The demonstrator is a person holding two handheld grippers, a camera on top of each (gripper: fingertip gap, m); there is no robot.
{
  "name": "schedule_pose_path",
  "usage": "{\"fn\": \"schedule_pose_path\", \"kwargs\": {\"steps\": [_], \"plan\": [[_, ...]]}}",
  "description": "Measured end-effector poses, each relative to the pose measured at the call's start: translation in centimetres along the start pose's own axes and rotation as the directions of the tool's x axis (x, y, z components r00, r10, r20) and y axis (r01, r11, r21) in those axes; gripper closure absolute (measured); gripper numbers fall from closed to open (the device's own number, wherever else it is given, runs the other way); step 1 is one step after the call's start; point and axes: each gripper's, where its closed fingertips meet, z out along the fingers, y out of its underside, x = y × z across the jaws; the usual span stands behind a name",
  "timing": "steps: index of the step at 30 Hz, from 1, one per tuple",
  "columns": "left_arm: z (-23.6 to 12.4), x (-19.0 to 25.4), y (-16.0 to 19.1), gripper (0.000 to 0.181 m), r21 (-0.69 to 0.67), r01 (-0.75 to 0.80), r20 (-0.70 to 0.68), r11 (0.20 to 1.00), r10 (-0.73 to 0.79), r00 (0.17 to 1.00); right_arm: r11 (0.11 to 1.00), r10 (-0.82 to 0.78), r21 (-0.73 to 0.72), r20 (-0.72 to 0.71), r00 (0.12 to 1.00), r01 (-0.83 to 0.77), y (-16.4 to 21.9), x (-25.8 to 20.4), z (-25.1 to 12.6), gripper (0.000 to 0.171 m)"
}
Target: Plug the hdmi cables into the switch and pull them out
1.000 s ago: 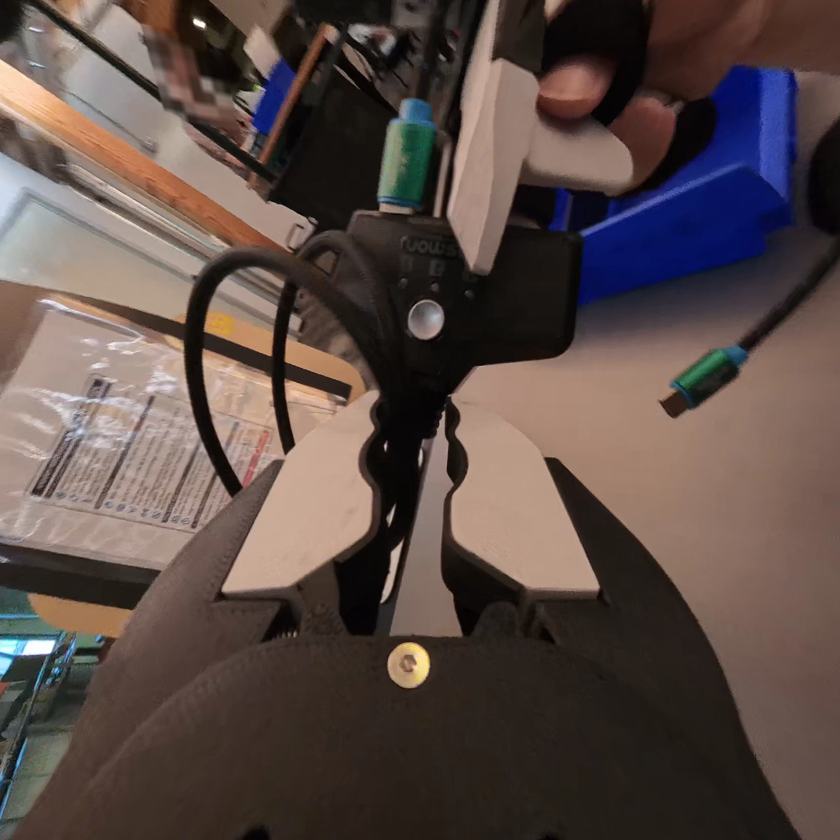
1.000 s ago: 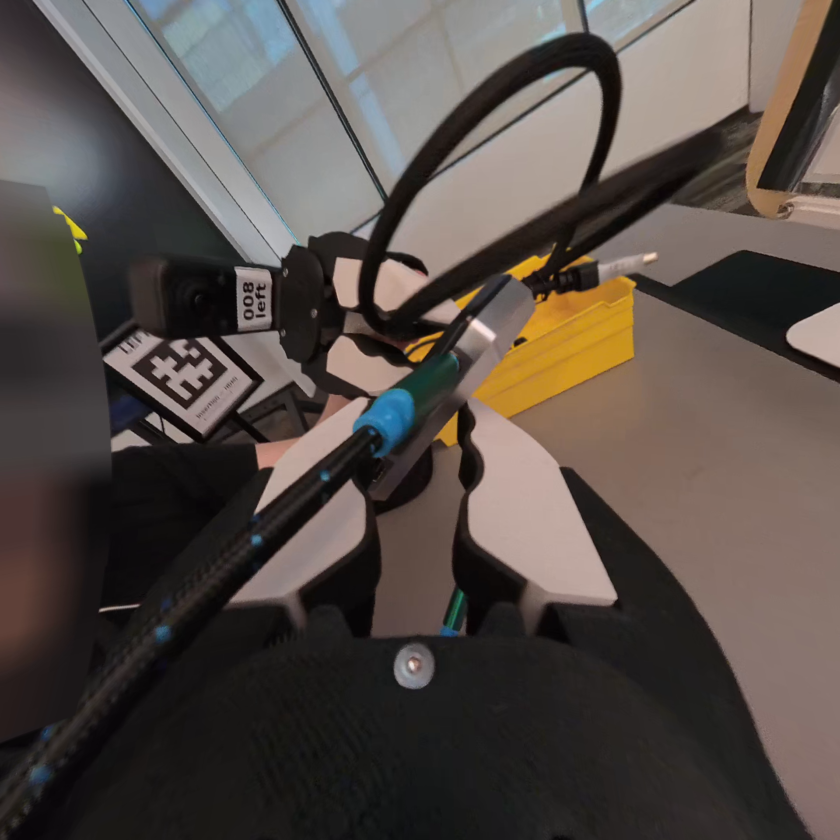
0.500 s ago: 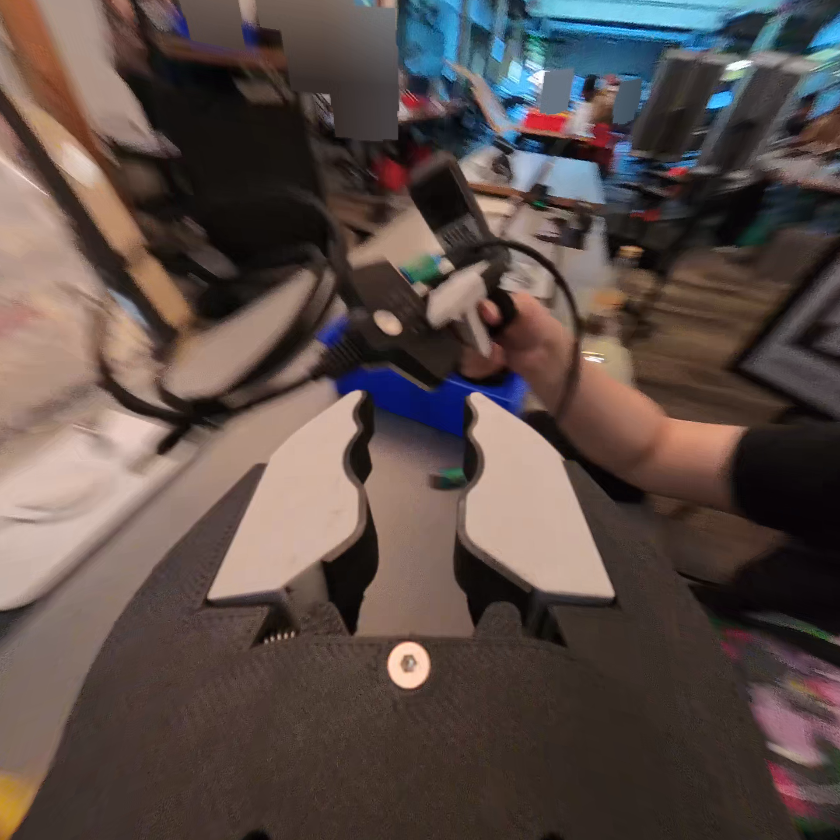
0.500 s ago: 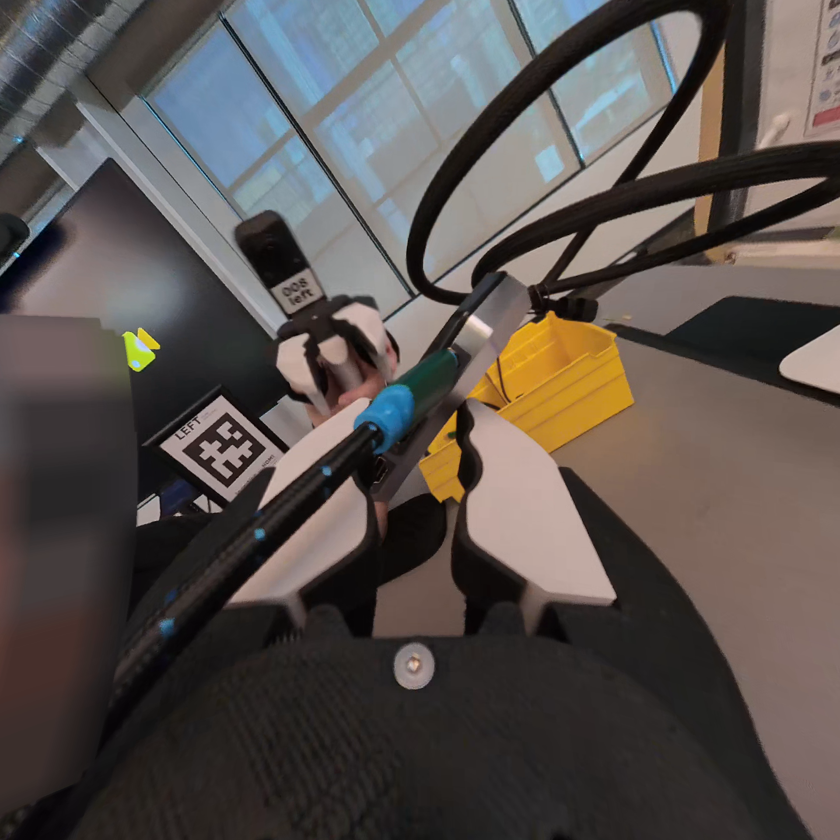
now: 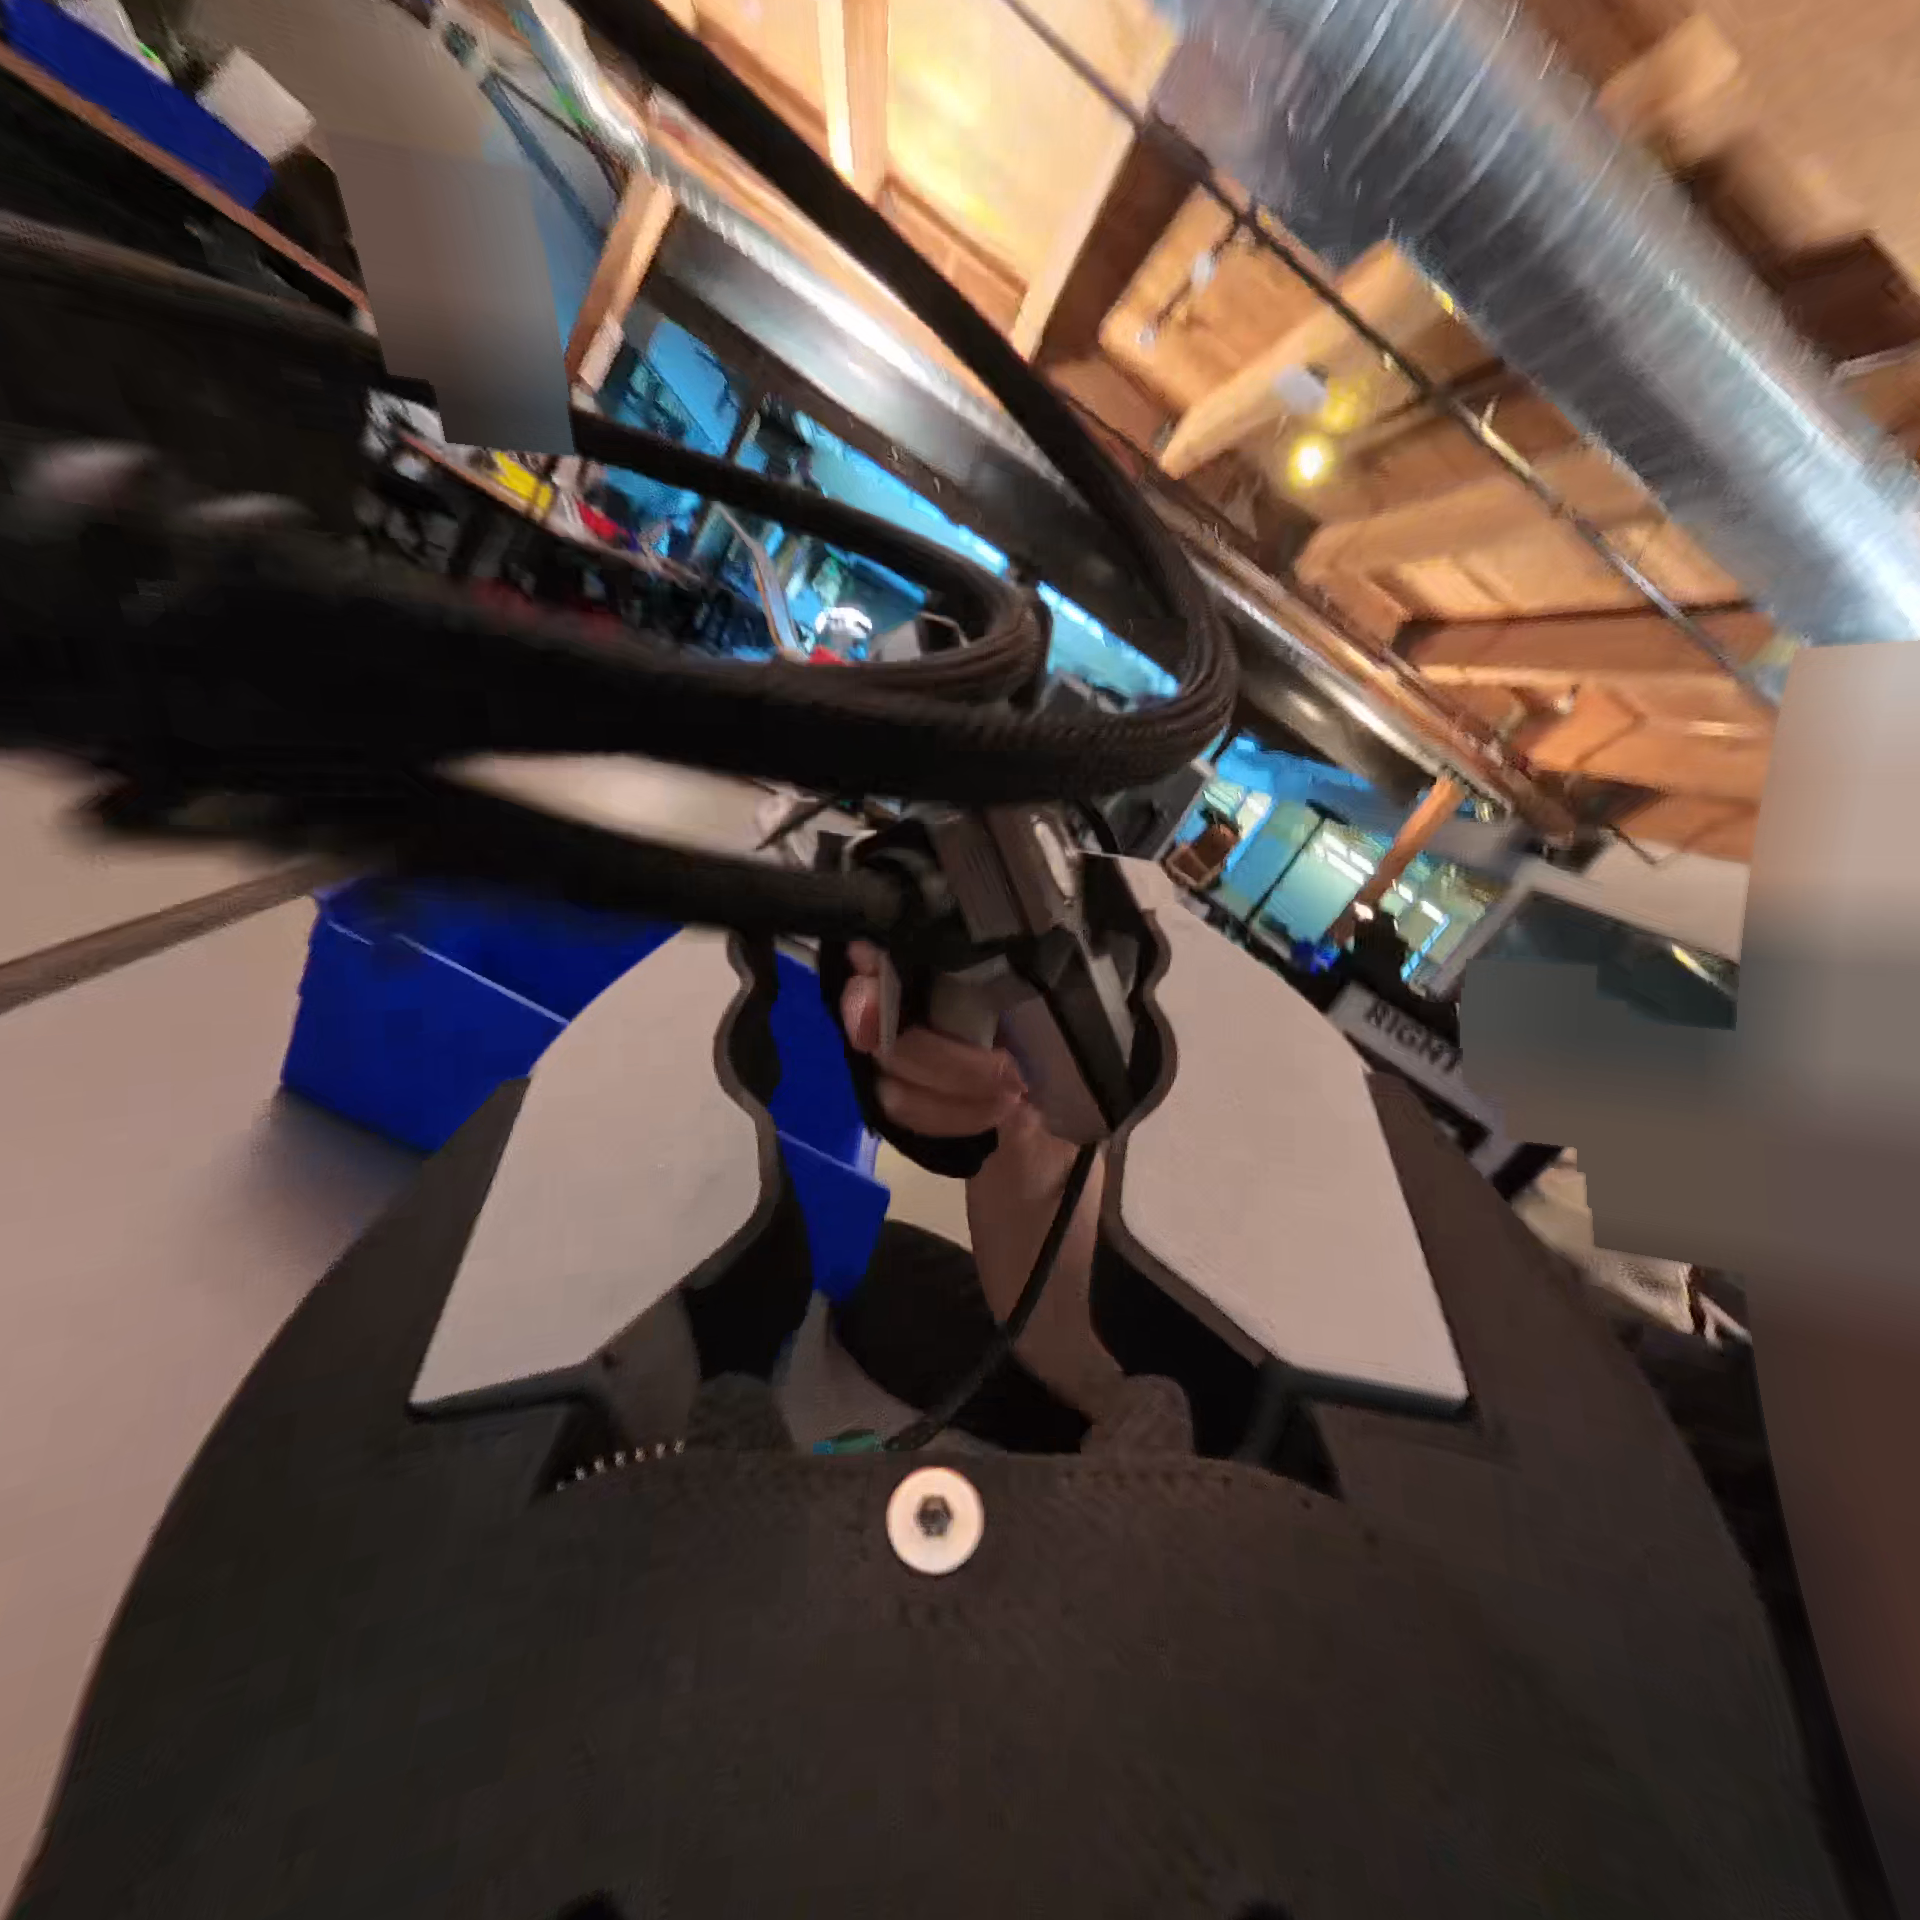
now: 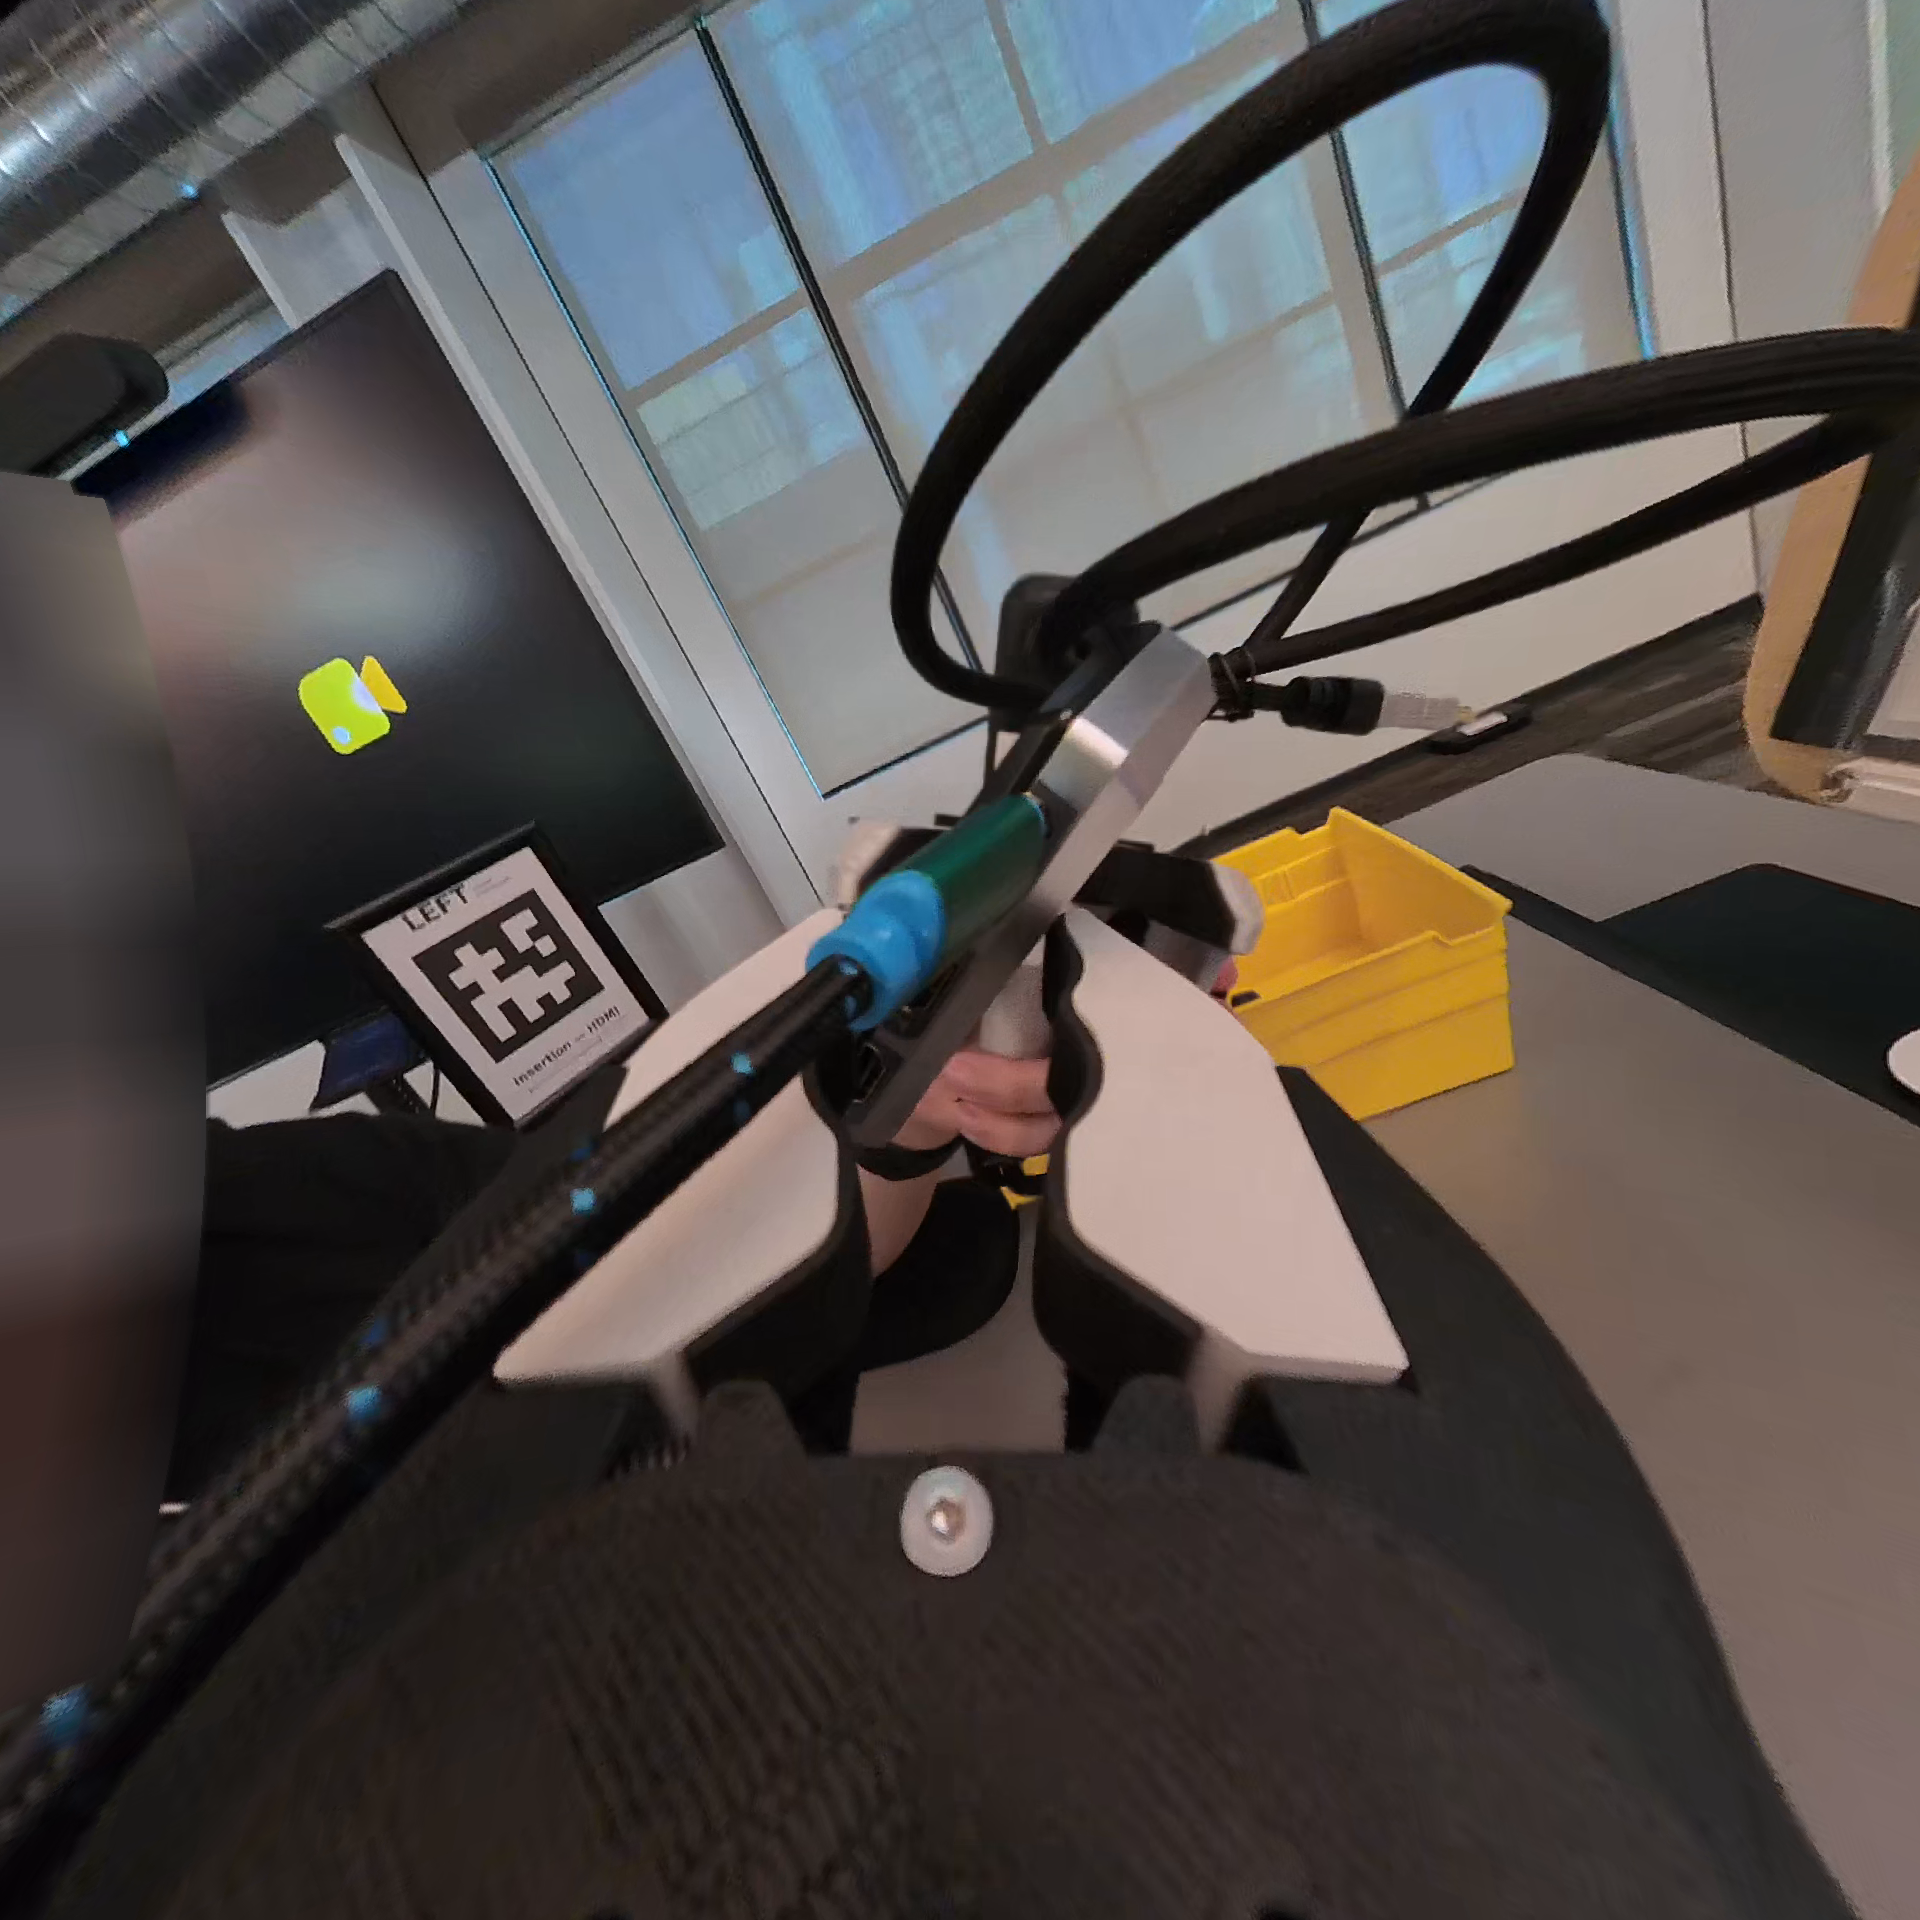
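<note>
In the right wrist view my right gripper (image 6: 945, 997) is shut on the lower end of the grey HDMI switch (image 6: 1112, 748) and holds it up, tilted, above the table. A green and blue HDMI plug (image 6: 966, 862) sits in the switch, and its braided cable (image 6: 520, 1226) runs down to the lower left. My left gripper (image 5: 945, 935) is open wide and holds nothing. Its fingers (image 6: 1226, 914) stand on either side of the switch without touching it. In the left wrist view the switch (image 5: 1023, 894) hangs just beyond the fingertips, with thick black cables (image 5: 727, 727) looping off it.
A yellow bin (image 6: 1382, 956) stands on the grey table (image 6: 1662, 1195) behind the switch. A blue bin (image 5: 416, 997) is at the left in the left wrist view. A dark monitor (image 6: 364, 623) and a framed marker card (image 6: 509, 987) stand at the back left. A loose silver plug (image 6: 1423, 709) dangles from the black cables.
My left gripper let go of the switch's black cable, opened wide, swung away and now faces the switch again. My right gripper kept its hold on the switch with the green plug in.
</note>
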Motion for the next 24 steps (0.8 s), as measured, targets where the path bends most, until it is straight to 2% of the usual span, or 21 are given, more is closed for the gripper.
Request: {"fn": "schedule_pose_path", "kwargs": {"steps": [1,4,5,9,12,19,24], "plan": [[0.2,0.4,0.1,0.117,0.003,-0.007,-0.02,1.0,0.007,1.0,1.0,-0.002,-0.018,0.002,1.0,0.002,0.4,0.1,0.3,0.138],[-0.2,0.5,-1.1,0.149,0.121,0.043,-0.057,0.992,-0.037,0.998,0.999,-0.016,-0.049,0.019,1.0,0.016,1.3,-0.1,1.1,0.137],[-0.4,0.4,-1.1,0.155,0.131,0.057,-0.073,0.99,-0.048,0.996,0.998,-0.033,-0.062,0.005,0.999,0.033,1.5,0.0,1.2,0.137],[-0.5,0.2,-0.5,0.157,0.054,0.087,-0.096,0.995,-0.082,0.992,0.969,-0.201,-0.158,-0.056,0.978,0.19,2.1,0.4,0.9,0.133],[-0.2,0.6,-0.5,0.158,0.047,0.096,-0.096,0.994,-0.092,0.991,0.96,-0.237,-0.17,-0.082,0.968,0.221,1.7,0.4,0.6,0.123],[-0.3,0.4,-0.7,0.157,0.069,0.068,-0.052,0.995,-0.064,0.997,0.967,-0.243,-0.107,-0.132,0.961,0.23,0.7,1.4,0.3,0.106],[-0.8,0.5,-1.4,0.157,0.093,0.082,-0.059,0.992,-0.077,0.995,0.934,-0.355,-0.036,-0.174,0.918,0.354,-0.9,1.7,-0.9,0.107]]}}
